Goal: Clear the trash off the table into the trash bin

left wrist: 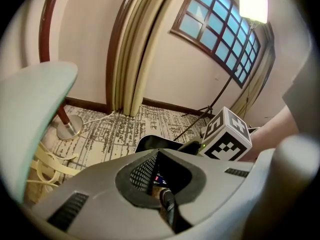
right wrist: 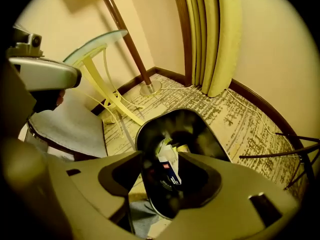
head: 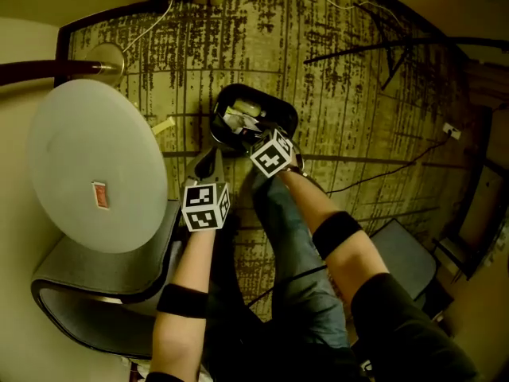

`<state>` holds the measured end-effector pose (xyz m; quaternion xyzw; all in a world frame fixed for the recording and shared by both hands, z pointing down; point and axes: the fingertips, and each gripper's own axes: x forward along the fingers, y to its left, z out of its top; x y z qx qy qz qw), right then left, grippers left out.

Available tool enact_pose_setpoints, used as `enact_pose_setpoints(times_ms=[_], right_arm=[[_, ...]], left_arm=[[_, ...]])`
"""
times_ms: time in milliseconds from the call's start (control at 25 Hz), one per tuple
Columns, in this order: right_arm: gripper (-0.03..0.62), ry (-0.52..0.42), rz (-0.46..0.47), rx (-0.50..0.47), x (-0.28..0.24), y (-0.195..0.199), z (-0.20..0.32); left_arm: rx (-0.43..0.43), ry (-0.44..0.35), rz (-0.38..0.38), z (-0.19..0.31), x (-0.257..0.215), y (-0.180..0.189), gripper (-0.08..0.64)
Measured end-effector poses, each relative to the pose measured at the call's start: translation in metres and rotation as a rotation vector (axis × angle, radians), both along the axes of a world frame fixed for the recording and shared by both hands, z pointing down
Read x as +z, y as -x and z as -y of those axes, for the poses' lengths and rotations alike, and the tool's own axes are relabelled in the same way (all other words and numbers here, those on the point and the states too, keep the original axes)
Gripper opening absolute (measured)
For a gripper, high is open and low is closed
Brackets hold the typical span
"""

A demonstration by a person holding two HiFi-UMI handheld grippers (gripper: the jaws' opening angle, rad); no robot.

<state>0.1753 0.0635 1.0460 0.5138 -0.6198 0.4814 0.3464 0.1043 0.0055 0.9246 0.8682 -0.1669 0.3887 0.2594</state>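
A black trash bin (head: 286, 114) stands on the patterned carpet with crumpled trash (head: 238, 119) inside. My right gripper (head: 253, 138) hangs over the bin's near rim, jaws open and empty. In the right gripper view the bin (right wrist: 200, 130) lies straight below my right gripper (right wrist: 160, 176), and a blue and white box (right wrist: 169, 170) rests inside it. My left gripper (head: 211, 159) is shut with nothing in it, just left of the bin; its jaws (left wrist: 162, 194) meet over the bin's edge (left wrist: 150, 143). A small red item (head: 99, 195) lies on the round table (head: 87, 134).
A grey chair (head: 95, 293) sits under the table's near edge. A floor lamp's base (head: 105, 58) stands behind the table. Cables and dark tripod legs (head: 382, 46) cross the carpet at the far right. Curtains (right wrist: 210, 39) hang beyond the bin.
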Motion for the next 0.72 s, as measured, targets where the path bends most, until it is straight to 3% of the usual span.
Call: enact_pose_setpoints(times_ms=[40,360,720], right_arm=[[0.241,-0.006,0.003,0.010,-0.016,0.001,-0.001],[0.003,-0.139,-0.056,0.119,-0.168,-0.007,0.005],[0.000,-0.359,-0.083,0.166,-0.360,0.001,0.024]], left_arm=[[0.002,-0.004,-0.003,0.000,-0.013,0.001,0.000],[0.008,-0.045,-0.051,-0.004,-0.138,0.009,0.000],[-0.070,-0.138,-0.134,0.004,-0.286,0.042,0.000]])
